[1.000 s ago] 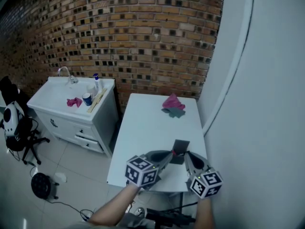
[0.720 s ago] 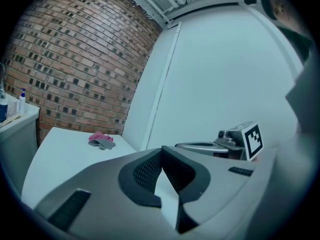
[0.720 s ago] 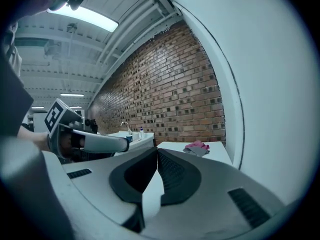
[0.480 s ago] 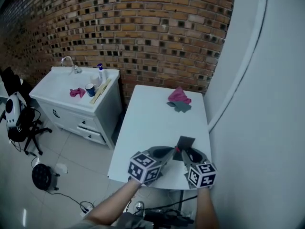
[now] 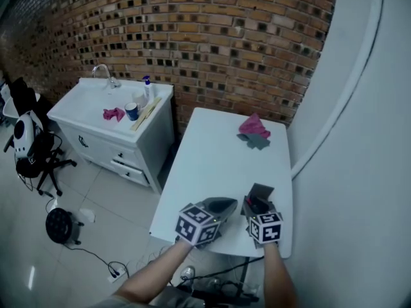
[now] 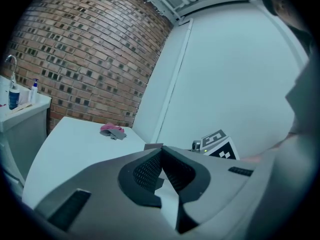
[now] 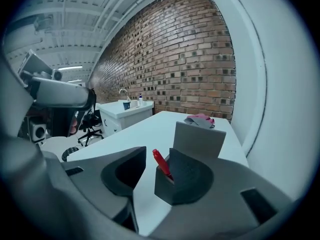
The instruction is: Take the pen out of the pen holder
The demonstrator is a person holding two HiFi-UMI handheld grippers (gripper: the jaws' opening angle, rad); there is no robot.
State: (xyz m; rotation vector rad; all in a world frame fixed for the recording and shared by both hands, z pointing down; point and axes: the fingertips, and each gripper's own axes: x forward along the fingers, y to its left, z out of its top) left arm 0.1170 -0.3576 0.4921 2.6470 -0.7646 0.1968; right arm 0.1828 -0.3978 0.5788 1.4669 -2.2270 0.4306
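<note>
1. The step in hand, as I judge it, is closing the right gripper (image 7: 157, 150) on the red pen (image 7: 161, 163), which stands in the dark grey pen holder (image 7: 170, 186); the pen is not yet gripped.
2. That gripper's jaws are wide apart and hold nothing; the pen rises between them, much closer to the right-hand pad; in the right gripper view its top leans toward 11 o'clock.
3. The holder's front corner also sits between the jaws, just beside the right-hand pad or touching it, I cannot tell which; its tall back panel (image 7: 199, 138) rises at 1 o'clock of the pen.
4. To do it well, bring the pads onto the pen above the holder's rim; centre the pen between them; close gently; then draw it out along its own lean, so the holder, which looks light, is not dragged or tipped.
5. The left gripper (image 6: 161, 150) has its jaws closed tip to tip on nothing; in the head view it lies at 9 o'clock of the holder, near enough to steady the holder should it lift.
6. The holder stands at about 5 o'clock of the white table (image 5: 205, 165), near its front edge; the pink and grey cloths (image 5: 254, 131) lie well apart from it at 12 o'clock.
</note>
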